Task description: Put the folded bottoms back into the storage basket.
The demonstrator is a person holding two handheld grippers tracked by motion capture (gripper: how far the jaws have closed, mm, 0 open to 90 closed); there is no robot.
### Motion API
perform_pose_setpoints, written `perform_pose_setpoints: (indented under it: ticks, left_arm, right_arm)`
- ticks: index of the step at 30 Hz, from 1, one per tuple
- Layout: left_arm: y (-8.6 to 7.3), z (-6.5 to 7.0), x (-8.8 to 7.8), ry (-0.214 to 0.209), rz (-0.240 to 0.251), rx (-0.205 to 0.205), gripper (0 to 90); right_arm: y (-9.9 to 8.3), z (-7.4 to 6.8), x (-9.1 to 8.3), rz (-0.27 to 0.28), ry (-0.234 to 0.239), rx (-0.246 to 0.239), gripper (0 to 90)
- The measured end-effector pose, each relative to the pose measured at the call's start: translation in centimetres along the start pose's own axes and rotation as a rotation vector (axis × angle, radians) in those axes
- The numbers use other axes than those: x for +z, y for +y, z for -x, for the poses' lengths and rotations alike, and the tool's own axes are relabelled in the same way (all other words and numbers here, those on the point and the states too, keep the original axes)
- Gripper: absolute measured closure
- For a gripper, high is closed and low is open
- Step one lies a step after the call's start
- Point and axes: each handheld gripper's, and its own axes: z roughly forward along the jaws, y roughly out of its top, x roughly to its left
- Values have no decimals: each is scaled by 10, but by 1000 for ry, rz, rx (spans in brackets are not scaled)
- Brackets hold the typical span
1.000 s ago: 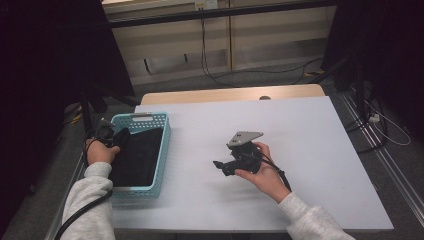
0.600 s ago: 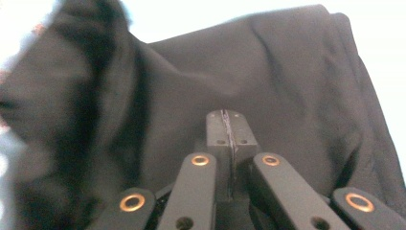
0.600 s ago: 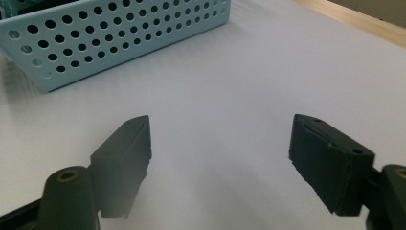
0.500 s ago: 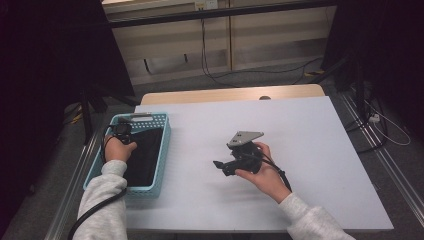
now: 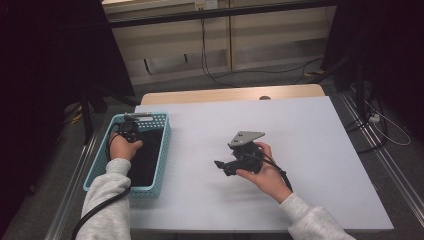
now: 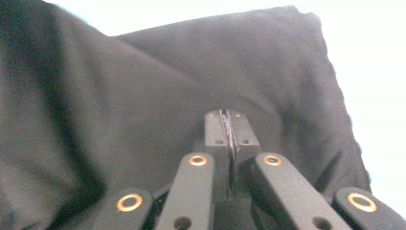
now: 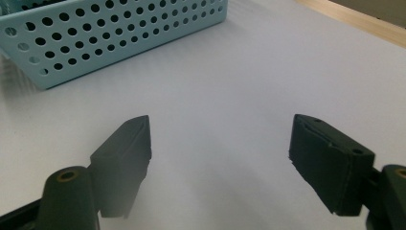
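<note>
A light blue perforated basket [image 5: 163, 131] stands on the left of the white table, with a black cloth [image 5: 148, 155] lying in it. My left gripper [image 5: 129, 128] is held over the basket's far end, just above the cloth [image 6: 143, 96]. In the left gripper view its jaws are pressed together [image 6: 230, 120], and I see nothing pinched between them. My right gripper [image 5: 223, 168] rests on the table's middle, pointing left toward the basket. Its jaws stand wide apart [image 7: 220, 134] over bare table, and the basket wall [image 7: 119, 33] is ahead of them.
The white sheet [image 5: 310, 150] covers most of the table, with a wooden strip [image 5: 230, 94] along the far edge. Cables lie on the floor beyond. A cable trails from my left gripper along the sleeve [image 5: 102, 205].
My left hand has moved from the basket's left rim to over the cloth at the basket's far end. My right hand has kept still.
</note>
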Motion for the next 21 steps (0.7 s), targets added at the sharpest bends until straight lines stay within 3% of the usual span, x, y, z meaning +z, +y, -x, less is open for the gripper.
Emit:
perform_pose_setpoints:
  ticks: [7,14,21]
  left_arm:
    - [0,-16,-28,14,24,-7,858]
    - [3,-12,-40,-3,42,7,807]
    - [6,0,-45,-38,40,21,738]
  right_arm:
    - [-2,7,-6,0,-14,10,217]
    - [-12,14,-17,-9,-27,21,217]
    - [-22,26,-33,-1,-49,56,216]
